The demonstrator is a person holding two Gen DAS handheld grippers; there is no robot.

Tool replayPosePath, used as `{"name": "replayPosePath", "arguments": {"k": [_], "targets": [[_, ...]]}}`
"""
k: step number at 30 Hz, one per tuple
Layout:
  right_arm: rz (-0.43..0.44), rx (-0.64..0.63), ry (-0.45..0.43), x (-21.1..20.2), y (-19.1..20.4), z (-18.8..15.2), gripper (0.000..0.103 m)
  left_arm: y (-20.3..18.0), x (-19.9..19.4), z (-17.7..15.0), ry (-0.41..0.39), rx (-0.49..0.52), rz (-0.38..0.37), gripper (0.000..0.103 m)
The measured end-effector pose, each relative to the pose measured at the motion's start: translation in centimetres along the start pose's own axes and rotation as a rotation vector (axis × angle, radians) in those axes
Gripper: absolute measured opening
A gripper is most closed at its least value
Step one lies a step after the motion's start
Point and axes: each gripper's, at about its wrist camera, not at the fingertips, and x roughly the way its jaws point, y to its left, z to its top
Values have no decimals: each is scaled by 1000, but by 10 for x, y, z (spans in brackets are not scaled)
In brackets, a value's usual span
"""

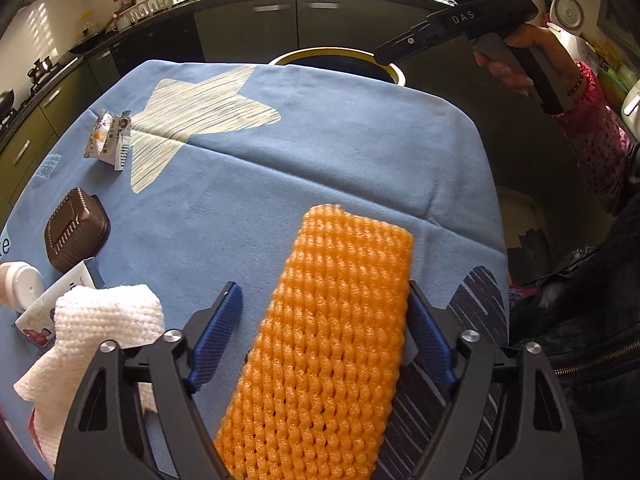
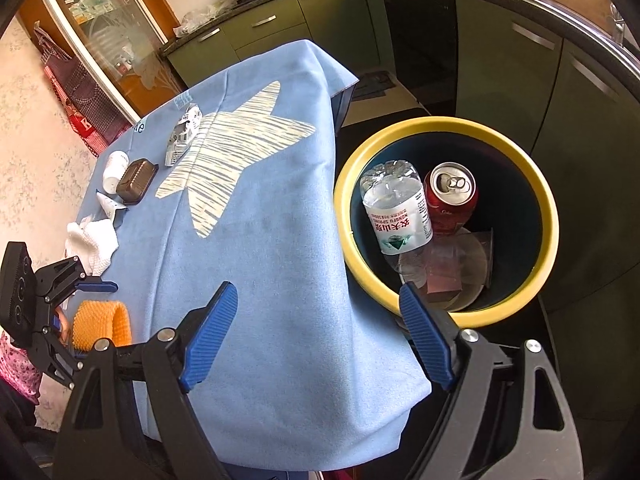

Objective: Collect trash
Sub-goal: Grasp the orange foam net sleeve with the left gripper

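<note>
An orange foam net sleeve (image 1: 328, 336) lies on the blue tablecloth (image 1: 320, 140) between the fingers of my left gripper (image 1: 324, 320), which is open around it; it also shows in the right wrist view (image 2: 102, 324). My right gripper (image 2: 316, 312) is open and empty, held above the table's far edge beside the yellow-rimmed bin (image 2: 548, 216). The bin holds a plastic water bottle (image 2: 396, 212), a red can (image 2: 452, 200) and clear packaging. On the table lie a snack wrapper (image 1: 110, 140), a brown plastic tray (image 1: 76, 228), a white tissue (image 1: 96, 328) and a small white bottle (image 1: 20, 286).
A printed carton (image 1: 64, 292) lies partly under the tissue. The bin's rim (image 1: 340, 54) stands on the floor just beyond the table's far edge. Green kitchen cabinets (image 1: 248, 28) and a cluttered counter run behind. The person's arm in a pink sleeve (image 1: 592, 140) is at the right.
</note>
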Motion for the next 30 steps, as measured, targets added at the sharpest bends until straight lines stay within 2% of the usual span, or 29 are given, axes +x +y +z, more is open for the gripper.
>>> {"name": "replayPosePath", "arguments": {"k": [2, 12, 15, 17, 18, 24, 27, 30], "targets": [[2, -1, 0, 0, 0, 0, 79, 1, -3, -1, -2, -3, 9, 68], [7, -2, -5, -2, 3, -1, 79, -2, -11, -1, -5, -30, 28, 46], [8, 0, -7, -3, 2, -2, 79, 0, -18, 2, -20, -61, 34, 33], [9, 1, -8, -4, 2, -2, 79, 1, -24, 3, -33, -82, 41, 21], [10, 2, -9, -4, 2, -3, 79, 2, -27, 4, -37, -96, 48, 19], [-3, 22, -39, -15, -8, -7, 79, 1, -43, 25, -73, -142, 77, 15], [-24, 56, -74, -27, -21, -12, 79, -6, -51, 53, -109, -142, 73, 15], [-74, 105, -128, -42, -40, -19, 79, -13, -51, 92, -148, -143, 34, 15]]}}
